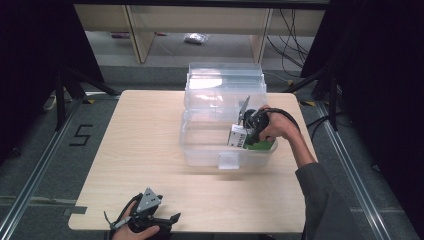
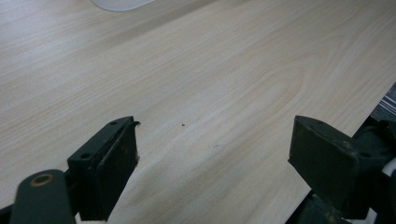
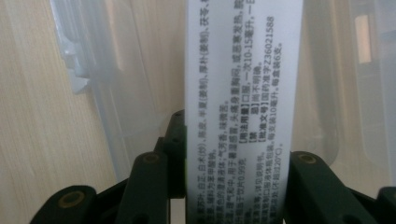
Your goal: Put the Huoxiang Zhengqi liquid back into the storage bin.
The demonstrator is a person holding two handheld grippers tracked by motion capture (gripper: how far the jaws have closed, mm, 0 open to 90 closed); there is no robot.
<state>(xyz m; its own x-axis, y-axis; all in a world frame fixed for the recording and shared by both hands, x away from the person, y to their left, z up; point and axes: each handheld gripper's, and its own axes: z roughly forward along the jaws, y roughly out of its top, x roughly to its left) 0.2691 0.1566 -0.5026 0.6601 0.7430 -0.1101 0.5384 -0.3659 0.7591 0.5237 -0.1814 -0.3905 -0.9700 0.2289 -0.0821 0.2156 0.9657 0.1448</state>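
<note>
The jaws of the right gripper (image 3: 233, 186) are clenched on a white carton (image 3: 243, 107) printed with small black text, one jaw pressed against each long side, the carton standing up between them. In the high view the same right gripper (image 1: 248, 131) holds this carton (image 1: 237, 136) inside the clear plastic bin (image 1: 200, 150), low near the bin's right front corner, with something green (image 1: 261, 146) lying just beside it on the bin's floor. The bin's lid (image 1: 225, 85) is swung open and stands behind the bin.

The step in hand looks like placing the carton into the bin, and it seems nearly done: the carton is already within the walls, though I cannot tell whether its bottom touches the bin's floor. The next move would call for settling it down beside the green thing, then letting the jaws part and lifting straight up clear of the bin's front wall.

The left gripper (image 2: 215, 154) has its jaws released and wide apart, nothing between them, over bare counter (image 2: 210, 70). From above, the left gripper (image 1: 150, 215) rests on the counter's near edge, well apart from the bin, to the bin's front left.
</note>
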